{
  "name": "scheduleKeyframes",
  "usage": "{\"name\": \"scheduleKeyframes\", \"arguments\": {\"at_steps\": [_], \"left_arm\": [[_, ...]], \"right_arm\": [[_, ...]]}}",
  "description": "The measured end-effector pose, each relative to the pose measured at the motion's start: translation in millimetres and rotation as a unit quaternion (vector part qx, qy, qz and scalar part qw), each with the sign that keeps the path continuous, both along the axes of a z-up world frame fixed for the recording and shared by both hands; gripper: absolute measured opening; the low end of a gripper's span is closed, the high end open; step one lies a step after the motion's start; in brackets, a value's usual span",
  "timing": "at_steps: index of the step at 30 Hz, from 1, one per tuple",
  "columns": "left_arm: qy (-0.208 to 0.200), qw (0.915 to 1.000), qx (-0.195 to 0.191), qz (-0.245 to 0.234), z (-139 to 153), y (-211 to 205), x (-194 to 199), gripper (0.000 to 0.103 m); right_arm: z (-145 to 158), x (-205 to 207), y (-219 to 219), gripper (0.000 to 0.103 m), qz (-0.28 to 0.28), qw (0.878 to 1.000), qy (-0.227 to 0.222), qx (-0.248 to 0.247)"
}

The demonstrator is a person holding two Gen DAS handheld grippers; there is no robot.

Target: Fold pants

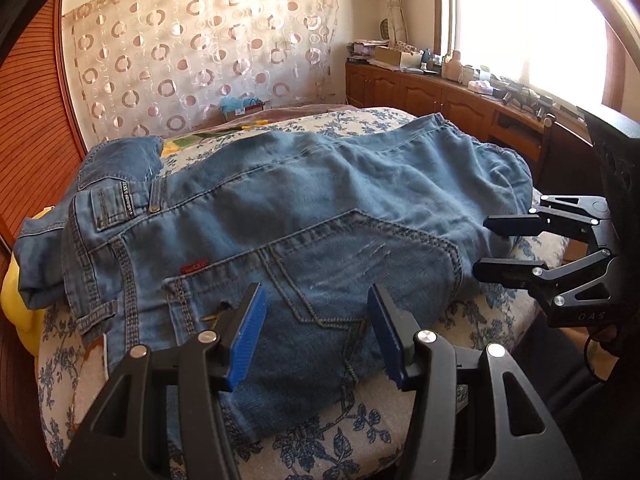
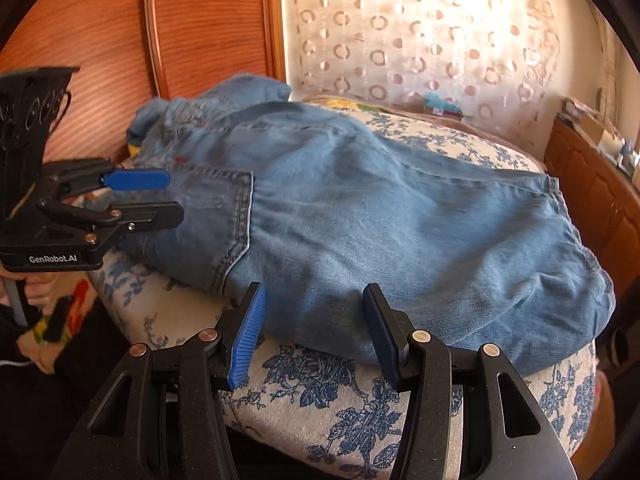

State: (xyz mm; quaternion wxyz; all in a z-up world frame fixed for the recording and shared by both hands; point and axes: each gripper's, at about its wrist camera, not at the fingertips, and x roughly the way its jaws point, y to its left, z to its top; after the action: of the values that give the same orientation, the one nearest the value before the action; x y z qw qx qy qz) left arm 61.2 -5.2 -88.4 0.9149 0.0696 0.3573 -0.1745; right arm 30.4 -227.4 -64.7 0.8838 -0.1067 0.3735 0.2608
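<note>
One pair of jeans [image 1: 280,216] lies folded on the floral bed [image 1: 492,312], its long axis running left to right, waistband and back pockets at the left, rounded fold at the right. My left gripper [image 1: 316,332] hangs over the near pocket with jaws parted, gripping nothing; my right gripper [image 2: 312,336] sits at the near edge, also released and empty. Far off, a small box [image 1: 244,110] holds something blue that I cannot make out.

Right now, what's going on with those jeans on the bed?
A person holds a gripper in each hand over the jeans, which lie partly folded on the floral bed cover. The left gripper and the right gripper are both open at the near edge of the denim, gripping nothing yet.
</note>
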Motion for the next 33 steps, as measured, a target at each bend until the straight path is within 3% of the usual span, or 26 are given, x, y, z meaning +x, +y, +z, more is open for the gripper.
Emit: {"name": "scheduleKeyframes", "arguments": {"at_steps": [11,14,18,24,33], "left_arm": [[0.007,0.9998,-0.015,-0.005,-3,2,-6,0.052],[0.007,0.9998,-0.016,-0.014,-3,-3,-9,0.052],[0.007,0.9994,-0.014,-0.029,-3,-11,-12,0.052],[0.005,0.9985,-0.007,-0.055,-6,-24,-18,0.052],[-0.012,0.9985,0.026,-0.047,-8,-29,-3,0.052]], "right_arm": [[-13,3,7,0.051,0.016,0.999,0.009,-0.034],[-11,6,6,0.020,0.002,0.999,-0.003,-0.047],[-1,9,-3,0.007,0.007,1.000,-0.008,-0.021],[20,14,-5,0.004,0.007,1.000,-0.024,0.007],[34,25,-2,0.002,0.005,0.999,-0.033,0.027]]}}
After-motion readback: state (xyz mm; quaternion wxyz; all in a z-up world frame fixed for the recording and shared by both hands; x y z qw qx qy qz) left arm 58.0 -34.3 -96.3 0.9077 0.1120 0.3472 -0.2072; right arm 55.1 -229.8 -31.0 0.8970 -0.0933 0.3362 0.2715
